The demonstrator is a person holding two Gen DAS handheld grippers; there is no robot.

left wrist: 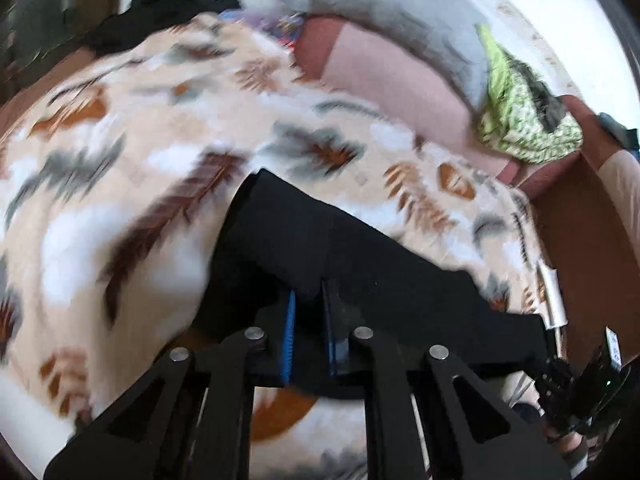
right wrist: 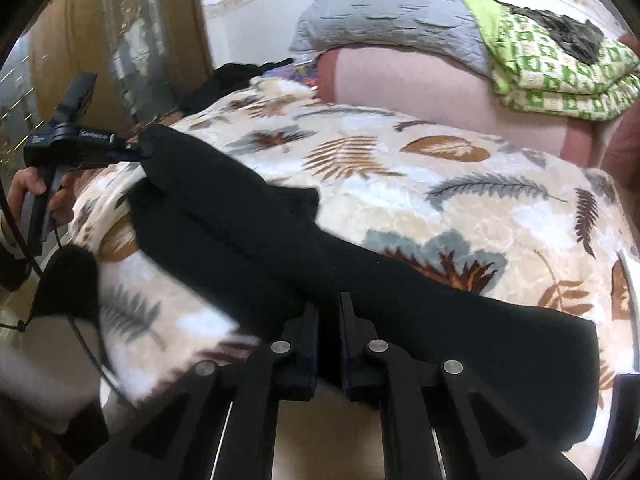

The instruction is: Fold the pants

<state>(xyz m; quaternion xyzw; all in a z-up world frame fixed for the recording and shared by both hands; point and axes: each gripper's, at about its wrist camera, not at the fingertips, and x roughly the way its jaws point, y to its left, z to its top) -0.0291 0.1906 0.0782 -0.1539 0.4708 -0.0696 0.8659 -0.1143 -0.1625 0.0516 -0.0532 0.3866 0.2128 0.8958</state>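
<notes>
The black pants (right wrist: 248, 232) lie stretched across a leaf-patterned blanket (right wrist: 460, 208) on a bed. My right gripper (right wrist: 329, 308) is shut on the pants' near edge, cloth pinched between its fingers. My left gripper (left wrist: 309, 296) is shut on the other end of the pants (left wrist: 320, 236), with black cloth between its blue pads (left wrist: 289, 332). In the right wrist view the left gripper (right wrist: 136, 148) shows at the far left, its tip on the pants' far end, held by a hand. The left wrist view is blurred.
A grey quilt (right wrist: 384, 12) and a green patterned folded cloth (right wrist: 552, 72) lie on a pink pillow (right wrist: 420, 84) at the bed's head. Dark clothes (right wrist: 236, 76) are piled at the far side. A wooden wardrobe (right wrist: 100, 40) stands on the left.
</notes>
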